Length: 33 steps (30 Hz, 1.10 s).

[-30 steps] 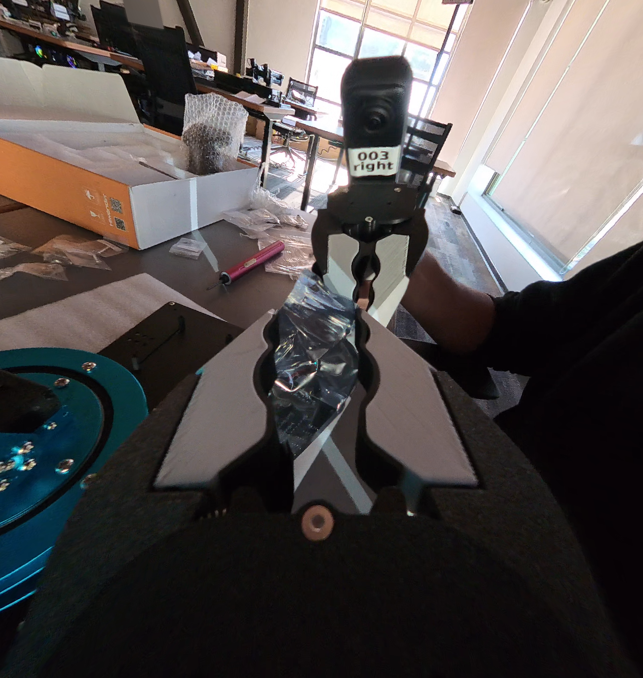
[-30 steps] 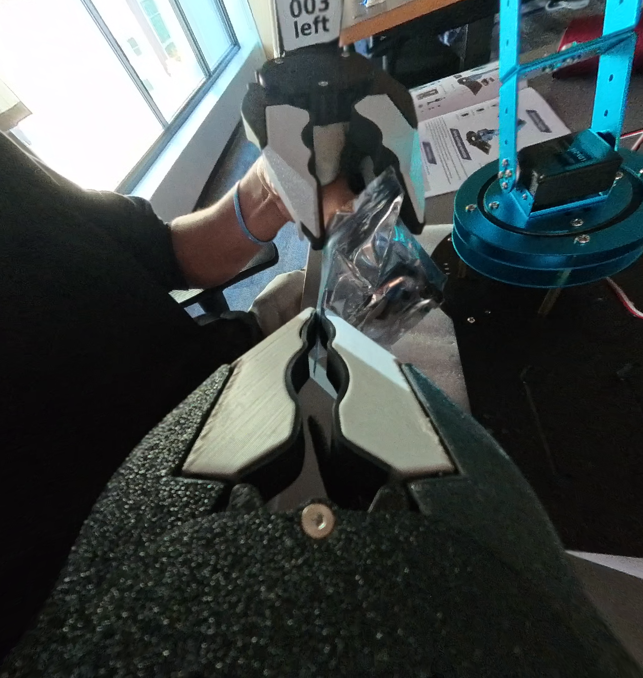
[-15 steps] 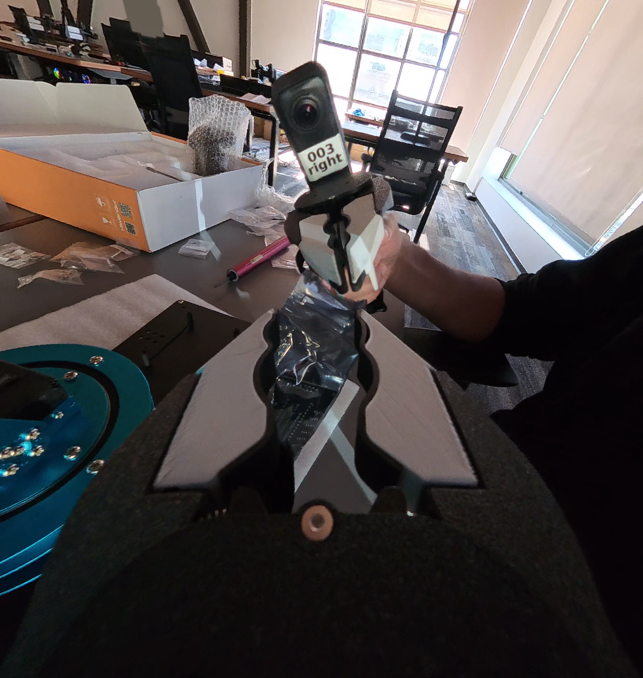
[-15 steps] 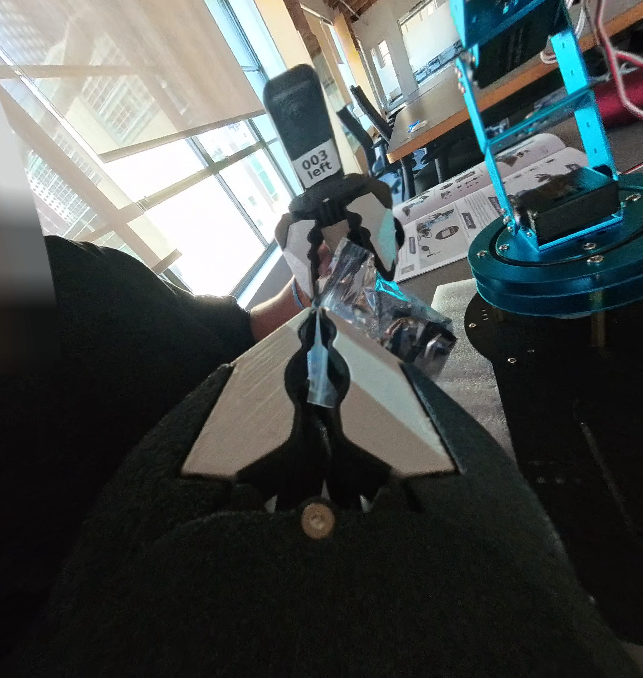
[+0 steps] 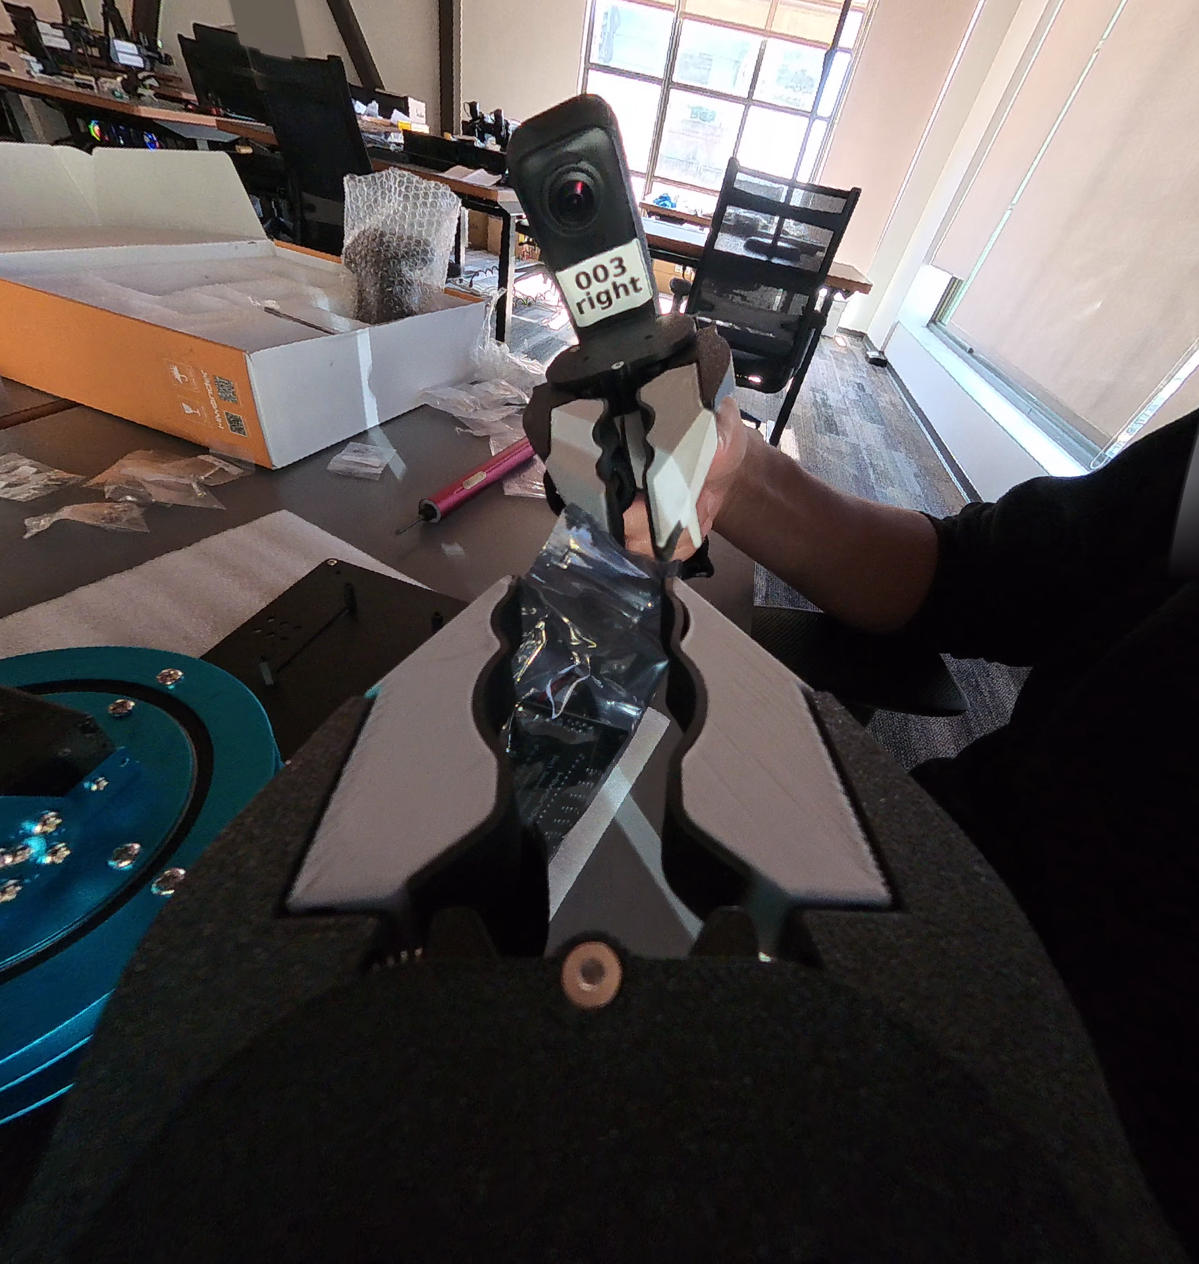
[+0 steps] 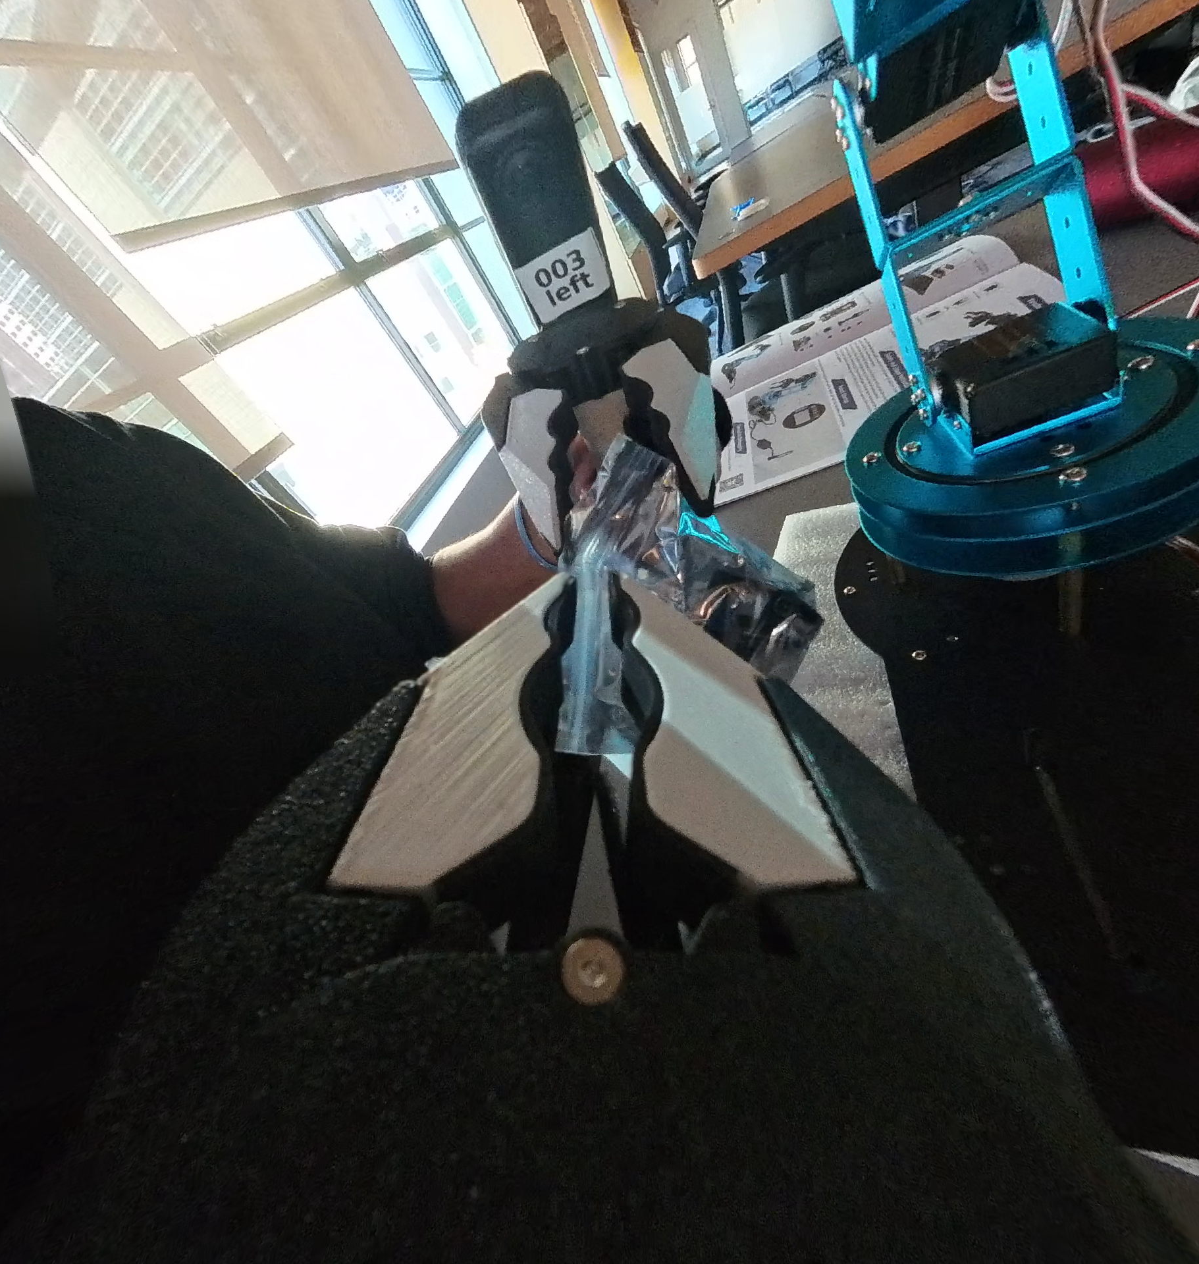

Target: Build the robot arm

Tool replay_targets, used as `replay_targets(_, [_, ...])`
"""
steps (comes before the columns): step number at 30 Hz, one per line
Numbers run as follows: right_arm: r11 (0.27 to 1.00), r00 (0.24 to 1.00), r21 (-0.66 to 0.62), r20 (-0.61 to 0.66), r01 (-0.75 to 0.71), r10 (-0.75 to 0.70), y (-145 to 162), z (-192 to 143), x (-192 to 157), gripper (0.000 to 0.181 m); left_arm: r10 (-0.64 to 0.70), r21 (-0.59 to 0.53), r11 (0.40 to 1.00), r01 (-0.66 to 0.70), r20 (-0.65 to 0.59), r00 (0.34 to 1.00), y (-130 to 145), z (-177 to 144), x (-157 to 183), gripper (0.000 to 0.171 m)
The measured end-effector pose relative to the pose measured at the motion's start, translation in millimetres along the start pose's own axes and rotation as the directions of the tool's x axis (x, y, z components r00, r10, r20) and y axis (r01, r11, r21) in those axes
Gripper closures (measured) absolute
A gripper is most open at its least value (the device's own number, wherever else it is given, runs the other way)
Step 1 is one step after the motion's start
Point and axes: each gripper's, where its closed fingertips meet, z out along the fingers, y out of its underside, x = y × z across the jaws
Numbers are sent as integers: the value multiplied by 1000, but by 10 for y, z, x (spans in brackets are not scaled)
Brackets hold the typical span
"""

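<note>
Both grippers pinch one shiny bag [image 5: 586, 656] — left [image 5: 586, 595] apparently loosely; right [image 6: 593, 595] tight.

A clear, silvery plastic bag [image 5: 586, 674] with a dark circuit board inside hangs in the air between both grippers; its wide body lies between the spread jaws of the left gripper [image 5: 586, 595], held there; one crumpled end runs up into the nearly closed jaws of the right gripper [image 6: 593, 581], pinched at their tips; the film is creased and shiny.
</note>
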Motion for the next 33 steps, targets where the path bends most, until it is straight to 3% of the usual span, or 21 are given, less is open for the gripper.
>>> replay_targets(3, [1000,1000,-13,10,15,-15,26,30,-30,173,-2,-6,1000,2,0,1000,5,1,1,132])
replay_targets(8, [997,996,-59,-81,44,-48,100,45,99,178,8,-8,1000,-8,10,1000,-2,-2,0,132])
replay_targets(17, [999,999,25,3,37,-37,-54,-22,-71,177,15,-12,1000,-14,14,1000,-2,-3,-1,132])
replay_targets(28, [998,998,-9,-33,55,-56,2,7,-21,178,18,-19,1000,-18,21,1000,10,6,-13,132])
replay_targets(33, [999,999,-34,15,41,-40,64,31,-87,181,21,-23,1000,-20,11,1000,24,27,4,132])
